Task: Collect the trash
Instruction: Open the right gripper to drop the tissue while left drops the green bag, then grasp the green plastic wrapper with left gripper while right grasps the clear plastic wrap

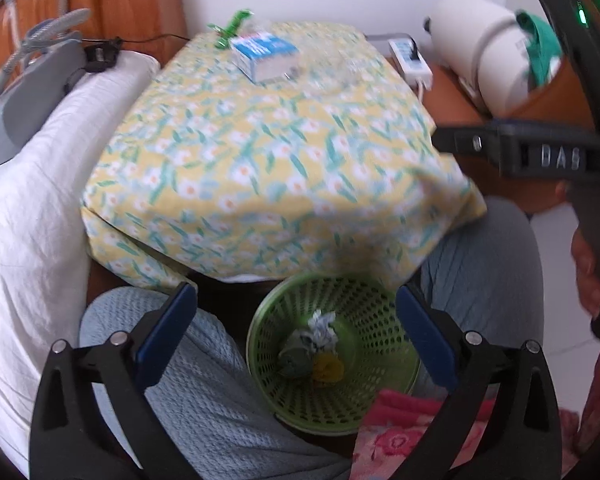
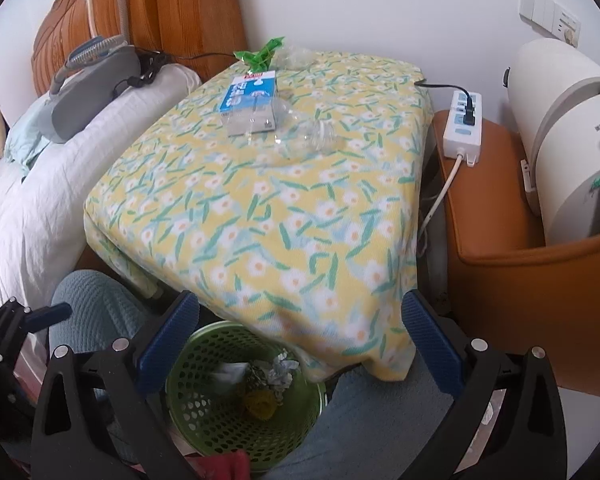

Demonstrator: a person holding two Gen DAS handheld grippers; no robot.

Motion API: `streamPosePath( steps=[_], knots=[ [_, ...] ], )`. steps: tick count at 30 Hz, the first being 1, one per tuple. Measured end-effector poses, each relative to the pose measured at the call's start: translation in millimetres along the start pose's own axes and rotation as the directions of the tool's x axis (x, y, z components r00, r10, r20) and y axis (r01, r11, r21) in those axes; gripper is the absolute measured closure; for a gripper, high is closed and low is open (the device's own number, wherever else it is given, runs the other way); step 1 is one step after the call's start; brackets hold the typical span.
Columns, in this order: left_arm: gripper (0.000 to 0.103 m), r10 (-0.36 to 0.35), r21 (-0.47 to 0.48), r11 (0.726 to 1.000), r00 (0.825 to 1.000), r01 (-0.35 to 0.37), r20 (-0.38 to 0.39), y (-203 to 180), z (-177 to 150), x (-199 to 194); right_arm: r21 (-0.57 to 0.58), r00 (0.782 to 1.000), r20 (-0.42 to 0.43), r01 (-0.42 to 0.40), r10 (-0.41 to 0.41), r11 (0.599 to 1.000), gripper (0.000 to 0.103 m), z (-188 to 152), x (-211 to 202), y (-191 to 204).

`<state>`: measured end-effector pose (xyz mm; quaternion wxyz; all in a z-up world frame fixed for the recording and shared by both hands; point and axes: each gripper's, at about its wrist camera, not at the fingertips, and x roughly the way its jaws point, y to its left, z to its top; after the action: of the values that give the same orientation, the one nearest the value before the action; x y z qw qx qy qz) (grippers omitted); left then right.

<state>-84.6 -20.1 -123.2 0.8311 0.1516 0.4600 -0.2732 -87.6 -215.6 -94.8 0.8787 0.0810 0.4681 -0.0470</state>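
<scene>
A green perforated basket [image 1: 260, 364] stands on the floor between a person's knees and holds crumpled paper [image 1: 321, 330] and other scraps. My left gripper [image 1: 296, 296] hangs above it, open, with nothing between its blue pads. In the right wrist view the basket [image 2: 188, 400] sits low and left of my right gripper [image 2: 300, 300], which is open and empty over the near edge of the flowered tablecloth [image 2: 280, 220]. At the cloth's far end lie a blue-and-white carton [image 2: 248, 96], a clear plastic bottle [image 2: 304, 136] on its side and a green wrapper [image 2: 260, 56].
A bed with white bedding [image 2: 40, 200] and a grey device [image 2: 92, 76] lies to the left. To the right, an orange seat [image 2: 500, 248] bears a power strip [image 2: 462, 124] and a white appliance [image 2: 560, 120]. The person's knees [image 1: 180, 380] flank the basket.
</scene>
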Motion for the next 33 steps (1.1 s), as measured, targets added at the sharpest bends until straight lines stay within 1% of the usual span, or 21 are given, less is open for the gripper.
streamPosePath(
  steps=[4, 7, 9, 14, 17, 23, 27, 29, 33],
  knots=[
    [0.008, 0.018, -0.033, 0.999, 0.999, -0.017, 0.028, 8, 10, -5, -0.005, 1.0, 0.008, -0.005, 0.005, 1.0, 0.003, 5, 1, 2],
    [0.008, 0.056, -0.04, 0.998, 0.998, -0.054, 0.04, 13, 16, -5, -0.018, 1.0, 0.017, -0.005, 0.005, 1.0, 0.003, 9, 2, 6],
    [0.008, 0.069, -0.045, 0.997, 0.997, -0.067, 0.039, 17, 19, -5, -0.021, 1.0, 0.023, -0.006, 0.007, 1.0, 0.003, 13, 3, 9],
    [0.008, 0.077, -0.07, 0.995, 0.996, -0.074, 0.047, 26, 28, -4, -0.04, 0.999, 0.037, -0.004, 0.005, 0.999, 0.003, 23, 3, 15],
    [0.008, 0.091, -0.089, 0.992, 0.995, -0.087, 0.05, 31, 33, -3, -0.058, 0.998, 0.055, 0.018, -0.015, 0.998, 0.003, 30, 3, 20],
    [0.008, 0.103, -0.095, 0.991, 0.993, -0.097, 0.057, 38, 45, 1, -0.065, 0.998, 0.066, 0.007, -0.003, 0.998, 0.003, 44, 6, 23],
    [0.008, 0.107, -0.11, 0.989, 0.993, -0.1, 0.057, 45, 57, 5, -0.052, 0.997, 0.076, -0.013, 0.017, 0.999, 0.003, 61, 10, 22],
    [0.008, 0.116, -0.121, 0.987, 0.992, -0.109, 0.053, 50, 64, 10, -0.043, 0.996, 0.082, -0.022, 0.026, 0.999, 0.003, 75, 14, 21],
    [0.008, 0.131, -0.146, 0.982, 0.99, -0.122, 0.049, 63, 82, 21, -0.04, 0.994, 0.108, -0.015, 0.02, 0.999, 0.003, 104, 25, 23]
  ],
)
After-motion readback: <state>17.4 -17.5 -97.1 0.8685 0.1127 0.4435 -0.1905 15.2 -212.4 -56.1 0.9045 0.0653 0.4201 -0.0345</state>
